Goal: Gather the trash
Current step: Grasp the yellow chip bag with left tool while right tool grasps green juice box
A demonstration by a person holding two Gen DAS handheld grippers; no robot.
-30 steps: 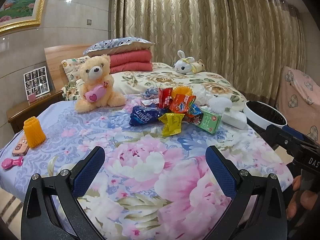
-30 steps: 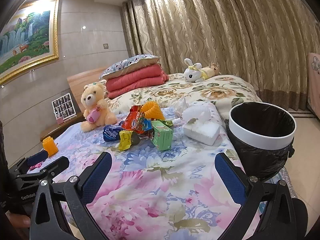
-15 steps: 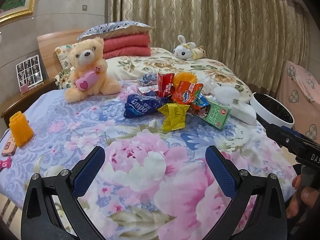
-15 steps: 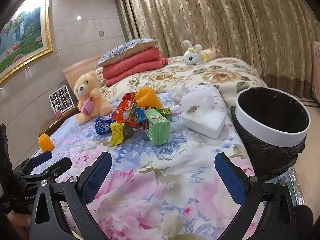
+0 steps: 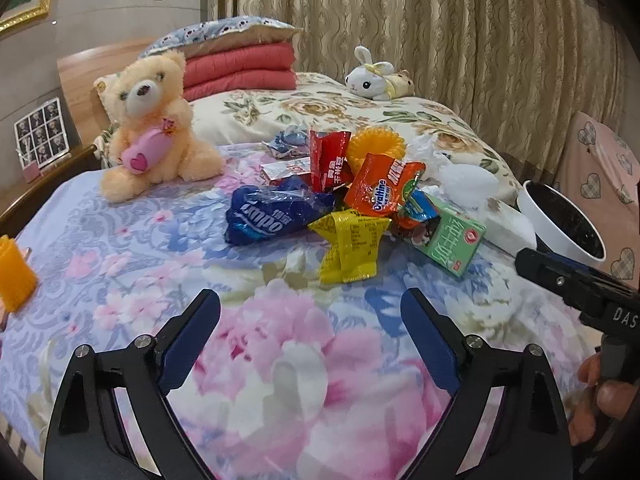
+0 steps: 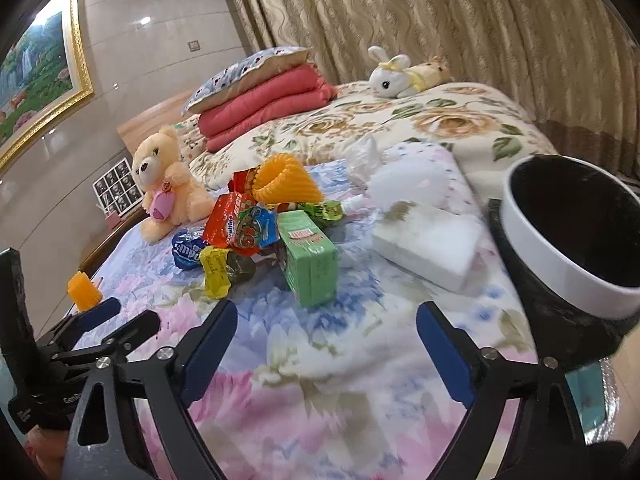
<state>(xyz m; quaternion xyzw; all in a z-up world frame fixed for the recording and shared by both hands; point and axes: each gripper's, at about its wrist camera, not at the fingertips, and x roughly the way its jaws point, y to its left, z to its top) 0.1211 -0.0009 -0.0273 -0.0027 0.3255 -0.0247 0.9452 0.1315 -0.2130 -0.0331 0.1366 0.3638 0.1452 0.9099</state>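
A pile of trash lies mid-bed: a blue wrapper (image 5: 272,216), a yellow wrapper (image 5: 352,248), an orange Ovaltine packet (image 5: 384,188), a red wrapper (image 5: 328,160) and a green carton (image 5: 452,240). The carton (image 6: 310,256) and yellow wrapper (image 6: 216,268) also show in the right wrist view. A white-rimmed bin with a black liner (image 6: 568,232) stands at the bed's right edge. My left gripper (image 5: 310,312) is open and empty, short of the yellow wrapper. My right gripper (image 6: 326,324) is open and empty, just before the carton.
A teddy bear (image 5: 148,120) sits at the back left, a plush rabbit (image 5: 372,76) further back. A white tissue pack (image 6: 428,240) lies between carton and bin. An orange holder (image 5: 14,276) stands at the left bed edge. Red blankets (image 6: 260,108) are stacked by the headboard.
Both grippers have moved forward over the bed toward the trash pile, which looks larger and nearer. Both stay open. Nothing on the bed has moved.
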